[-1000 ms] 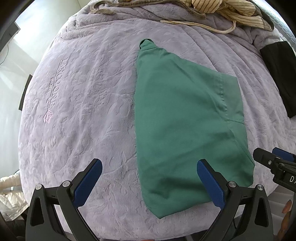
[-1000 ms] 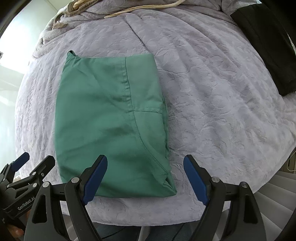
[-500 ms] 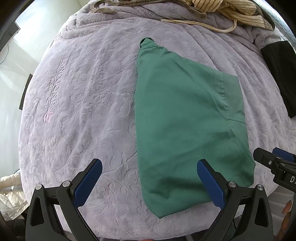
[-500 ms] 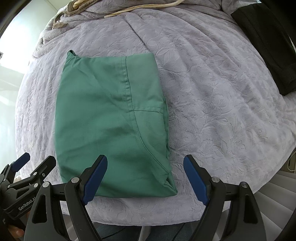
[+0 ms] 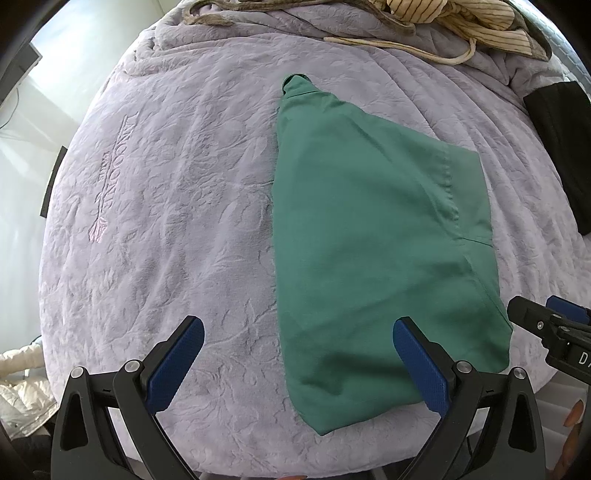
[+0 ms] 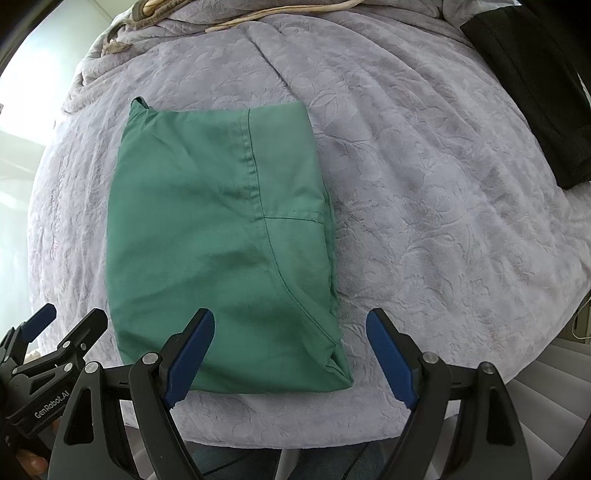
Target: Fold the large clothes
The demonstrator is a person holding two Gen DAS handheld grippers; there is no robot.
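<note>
Your left gripper [image 5: 295, 363] is wide open, blue pads [image 5: 176, 365] far apart, holding nothing; it hangs above the near edge of the bed, its left finger over bare blanket [image 5: 166, 229] and its right finger over the near part of the green garment [image 5: 369, 240]. Your right gripper [image 6: 290, 356] is also wide open and empty, left finger over the garment's [image 6: 221, 240] near edge, right finger over bare blanket [image 6: 443, 184] just right of it. Neither gripper's pads look to be touching cloth, though contact is hard to judge from these angles. The garment lies folded into a rough rectangle, flat on the lavender embossed blanket, near the bed's front edge and a bit left of center in the right wrist view. Seams run down its right part, one lengthwise and one short crosswise. A small rolled bit of fabric sticks out at its far left corner. Its near right corner is bunched into a little fold. You can see each gripper from the other's camera: the right one at the right edge of the left view, the left one at the lower left of the right view. A black cloth [image 6: 535, 92] lies at the far right of the bed, well apart from the garment. Striped beige fabric [image 5: 461, 22] is heaped at the far end.
</note>
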